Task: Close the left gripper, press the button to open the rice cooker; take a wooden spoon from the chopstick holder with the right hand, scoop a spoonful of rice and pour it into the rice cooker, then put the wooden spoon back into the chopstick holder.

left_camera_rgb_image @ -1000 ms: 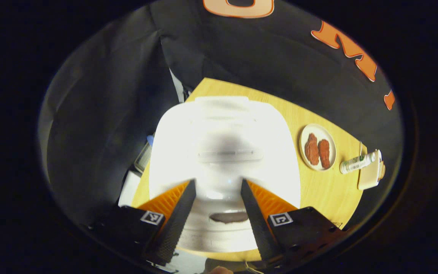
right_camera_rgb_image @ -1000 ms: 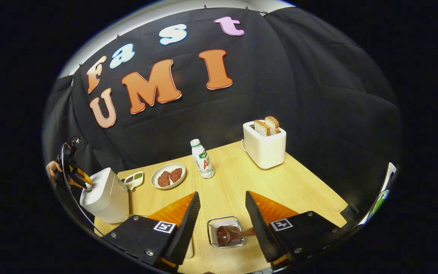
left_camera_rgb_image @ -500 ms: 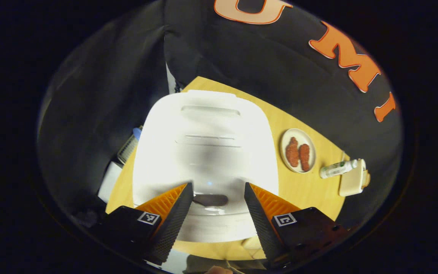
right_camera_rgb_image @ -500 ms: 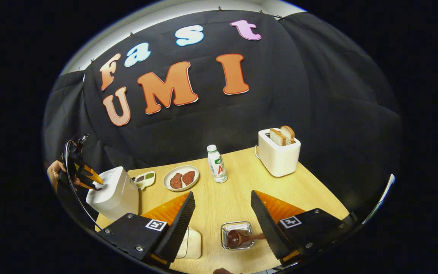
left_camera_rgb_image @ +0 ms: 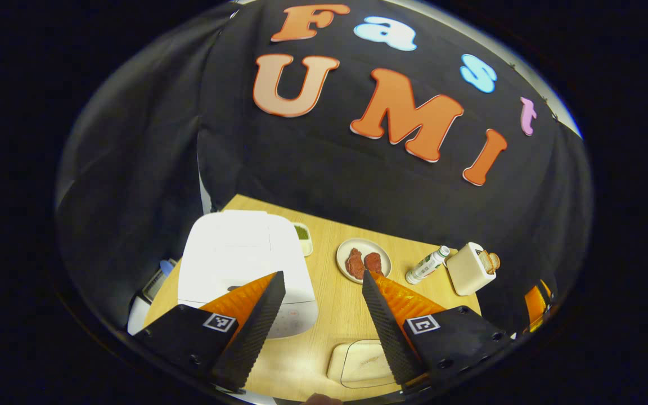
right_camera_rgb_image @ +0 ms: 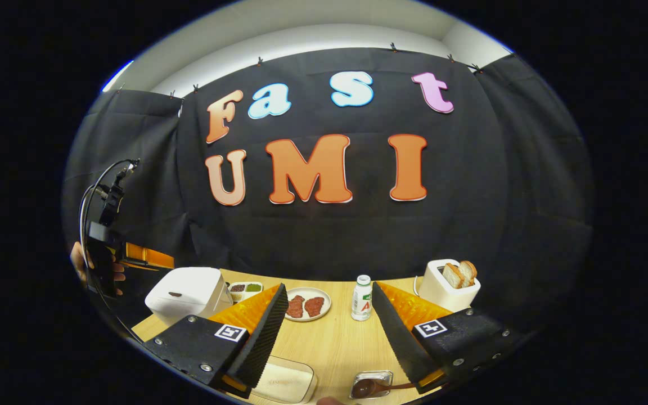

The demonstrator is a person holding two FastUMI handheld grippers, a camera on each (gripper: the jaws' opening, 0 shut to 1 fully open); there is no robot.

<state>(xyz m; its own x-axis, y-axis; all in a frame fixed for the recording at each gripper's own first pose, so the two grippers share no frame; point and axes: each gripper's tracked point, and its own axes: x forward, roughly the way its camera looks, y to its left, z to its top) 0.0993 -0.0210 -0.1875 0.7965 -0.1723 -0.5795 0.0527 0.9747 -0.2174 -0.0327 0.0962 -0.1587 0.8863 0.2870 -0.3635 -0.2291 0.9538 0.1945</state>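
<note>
The white rice cooker (left_camera_rgb_image: 242, 261) stands on the left of the wooden table with its lid down, also seen in the right gripper view (right_camera_rgb_image: 188, 288). My left gripper (left_camera_rgb_image: 322, 277) hangs open above and in front of it, touching nothing; a hand holds that gripper (right_camera_rgb_image: 141, 256) up left of the cooker. My right gripper (right_camera_rgb_image: 328, 287) is open and holds nothing. Below it, at the table's near edge, a small clear chopstick holder (right_camera_rgb_image: 370, 378) holds the wooden spoon (right_camera_rgb_image: 383, 387). A clear box of rice (right_camera_rgb_image: 284, 382) lies beside it, and also shows in the left gripper view (left_camera_rgb_image: 358, 363).
A plate of meat (right_camera_rgb_image: 307, 305), a small bottle (right_camera_rgb_image: 362, 297) and a toaster with bread (right_camera_rgb_image: 448, 284) stand along the back of the table (right_camera_rgb_image: 332, 337). A sauce dish (right_camera_rgb_image: 245, 288) sits behind the cooker. Black cloth walls close the back and sides.
The left gripper has lifted off the cooker's top and drawn back, staying open. The right gripper has risen and tilted up, so the holder and spoon slid to the bottom edge.
</note>
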